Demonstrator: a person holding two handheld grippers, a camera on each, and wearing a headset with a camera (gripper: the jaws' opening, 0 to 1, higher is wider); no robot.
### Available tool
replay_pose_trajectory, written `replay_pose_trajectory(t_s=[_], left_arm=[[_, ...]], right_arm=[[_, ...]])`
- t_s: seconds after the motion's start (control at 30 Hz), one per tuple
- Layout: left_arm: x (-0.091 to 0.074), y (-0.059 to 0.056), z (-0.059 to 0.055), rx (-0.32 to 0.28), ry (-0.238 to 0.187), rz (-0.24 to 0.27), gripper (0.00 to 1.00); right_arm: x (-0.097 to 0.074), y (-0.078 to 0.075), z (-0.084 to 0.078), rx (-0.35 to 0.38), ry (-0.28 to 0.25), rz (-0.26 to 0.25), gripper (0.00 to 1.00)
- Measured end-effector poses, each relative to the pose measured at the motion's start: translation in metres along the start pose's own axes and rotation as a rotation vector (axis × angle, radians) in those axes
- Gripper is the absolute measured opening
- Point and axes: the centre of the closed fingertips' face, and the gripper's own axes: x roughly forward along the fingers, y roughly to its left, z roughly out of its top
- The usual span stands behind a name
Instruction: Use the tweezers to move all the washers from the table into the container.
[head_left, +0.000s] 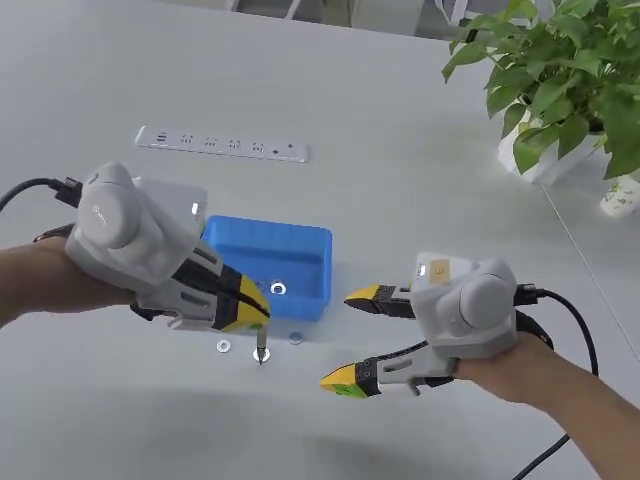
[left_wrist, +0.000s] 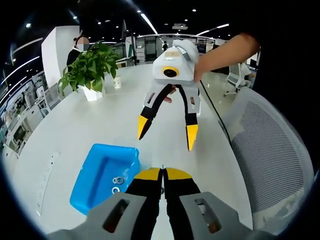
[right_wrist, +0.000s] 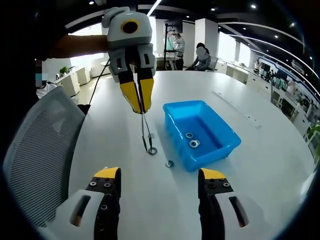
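The left gripper (right_wrist: 138, 97) is clamped on slim metal tweezers (right_wrist: 146, 127), whose tips meet a small steel washer (right_wrist: 152, 150) on the white table (right_wrist: 115, 150); whether they actually pinch it is unclear. A second washer (right_wrist: 169, 163) lies beside the blue plastic container (right_wrist: 212, 155), which holds two more. The right gripper (right_wrist: 160, 175) gapes empty.

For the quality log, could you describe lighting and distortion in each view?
Head view: soft even light, faint shadows beneath the blue container, little distortion. Left gripper view: strong fisheye bending, dim upper background. Right gripper view: same bending, tweezers look sharp.
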Motion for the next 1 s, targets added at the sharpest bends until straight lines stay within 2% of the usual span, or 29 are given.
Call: replay_pose_trajectory(t_s=[0.4,0.63,1.0], left_arm=[[0.000,0.001,-0.001,0.006,0.005,-0.004,0.05],[0.001,-0.001,-0.001,0.014,0.001,-0.016,0.05],[0.000,-0.001,-0.002,0.022,0.009,-0.030,0.05]], right_arm=[[0.006,0.005,0.004,-0.017,-0.004,0.021,0.60],[0.021,0.012,0.011,-0.077,-0.004,0.054,0.47],[0.048,0.019,0.024,-0.129,-0.009,0.097,0.30]])
